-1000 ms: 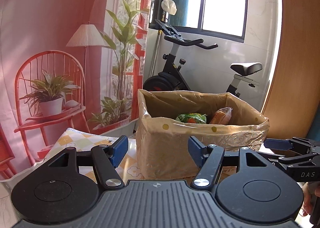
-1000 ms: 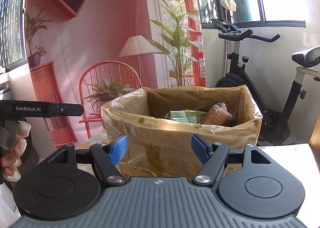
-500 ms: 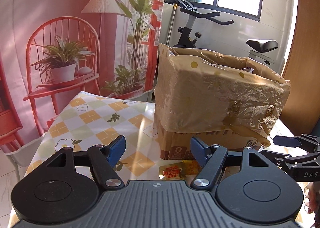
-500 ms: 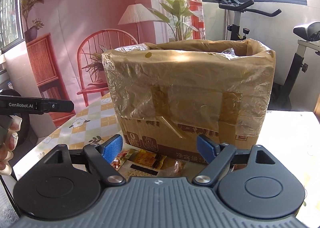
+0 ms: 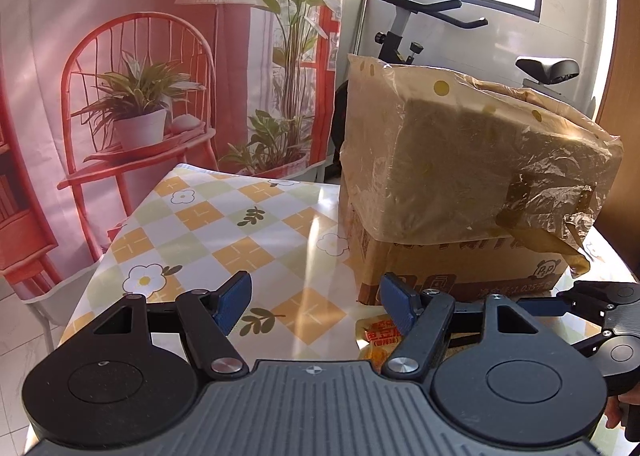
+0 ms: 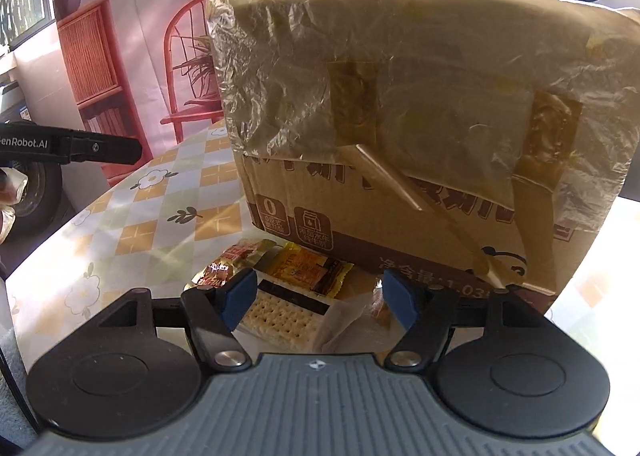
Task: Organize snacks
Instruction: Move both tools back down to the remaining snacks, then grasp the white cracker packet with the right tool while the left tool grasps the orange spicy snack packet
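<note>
Snacks [image 6: 288, 288] are lying in a loose pile on the checked surface [image 5: 224, 224] just before the plastic-lined cardboard box [image 6: 420, 104] as we are lowering the right claw [image 6: 318, 298], jaws apart and just narrowing, toward them, and the left claw [image 5: 316, 302], also apart and empty, alongside.

The left gripper [image 5: 315, 302] is held tilted downward, its blue-padded jaws set apart with nothing gripped between them. The right gripper [image 6: 316, 298] is likewise pitched downward, and its jaws have just been closing; they are still seen parted, and nothing is pressed by the pads. In the left wrist view the right gripper is seen at the lower right edge, just beside the left one. In the right wrist view the left gripper's finger is seen at the left edge, with fingertips of the holding hand [image 6: 10, 192] below it.
</note>
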